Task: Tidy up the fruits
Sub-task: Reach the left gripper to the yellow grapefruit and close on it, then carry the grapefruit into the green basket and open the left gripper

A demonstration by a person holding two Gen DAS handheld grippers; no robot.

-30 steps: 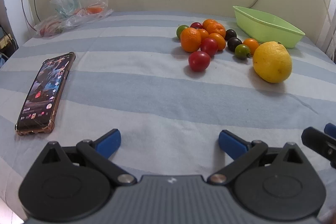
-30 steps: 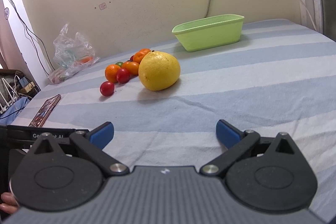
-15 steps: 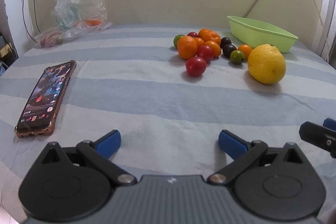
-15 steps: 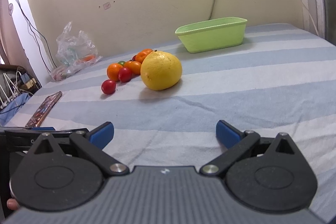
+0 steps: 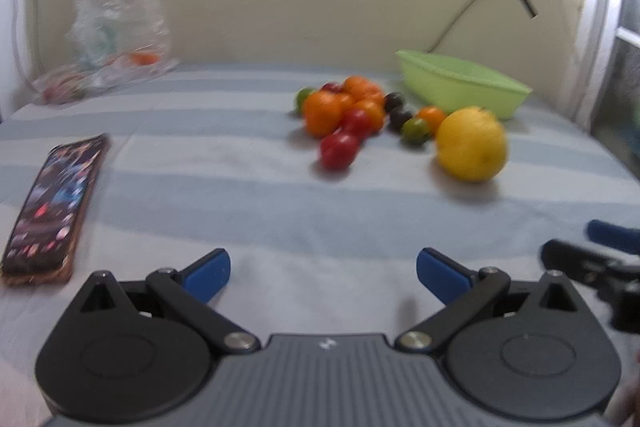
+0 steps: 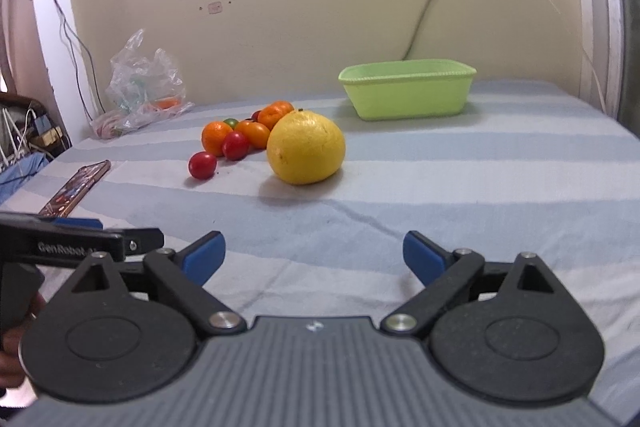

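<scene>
Both of your hand-held grippers, left (image 5: 323, 273) and right (image 6: 314, 254), are spread and empty (fruit untouched); take the yellow citrus (image 6: 306, 146), just before the green basket (image 6: 408, 93), squarely.

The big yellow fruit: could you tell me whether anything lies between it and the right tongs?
Nothing visible does: only bare striped cloth lies between the open right tongs and the big yellow fruit.
</scene>
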